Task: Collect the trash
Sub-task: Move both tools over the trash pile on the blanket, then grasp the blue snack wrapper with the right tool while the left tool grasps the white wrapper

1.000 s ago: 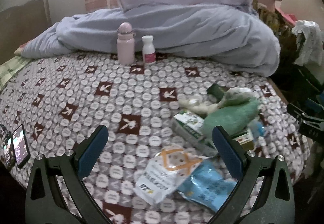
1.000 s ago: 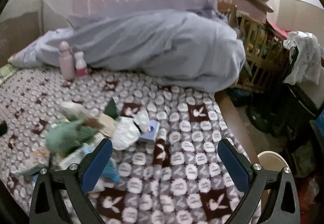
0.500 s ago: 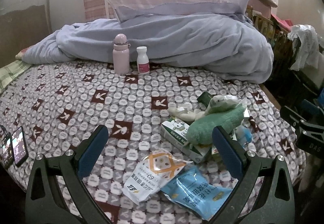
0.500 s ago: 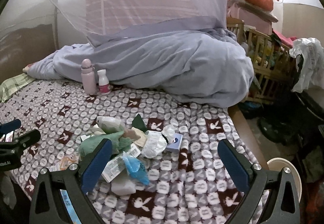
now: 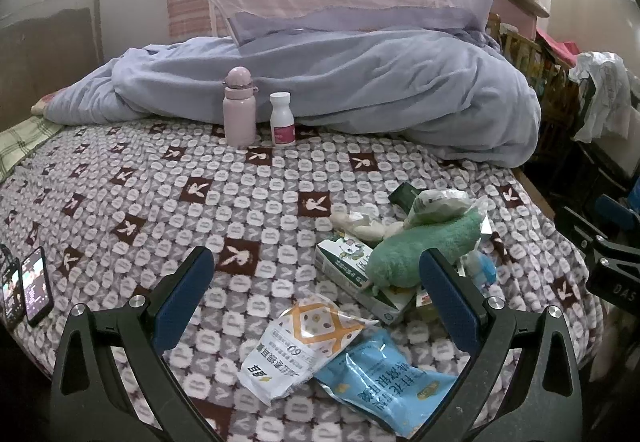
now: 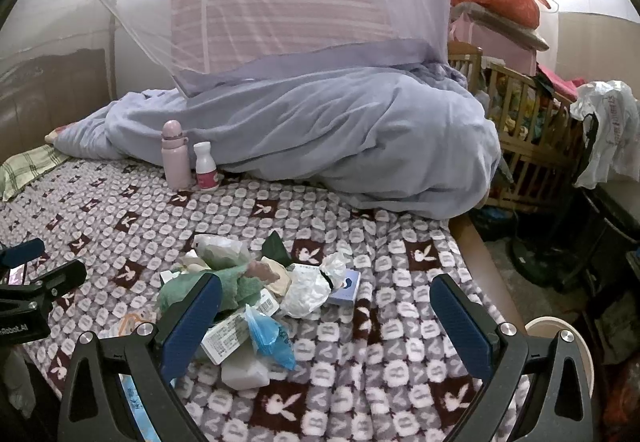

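crinkly wrappers [image 5: 306,346] lie heaped on the bed [image 5: 160,202] by a green towel [image 5: 424,246]; both the left tool [image 5: 316,306] and right tool [image 6: 326,316] gape empty, so a grab could snag the towel.

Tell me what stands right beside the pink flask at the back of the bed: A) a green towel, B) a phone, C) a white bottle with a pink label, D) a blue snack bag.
C: the white bottle stands upright just right of the pink flask, in front of the blue quilt.
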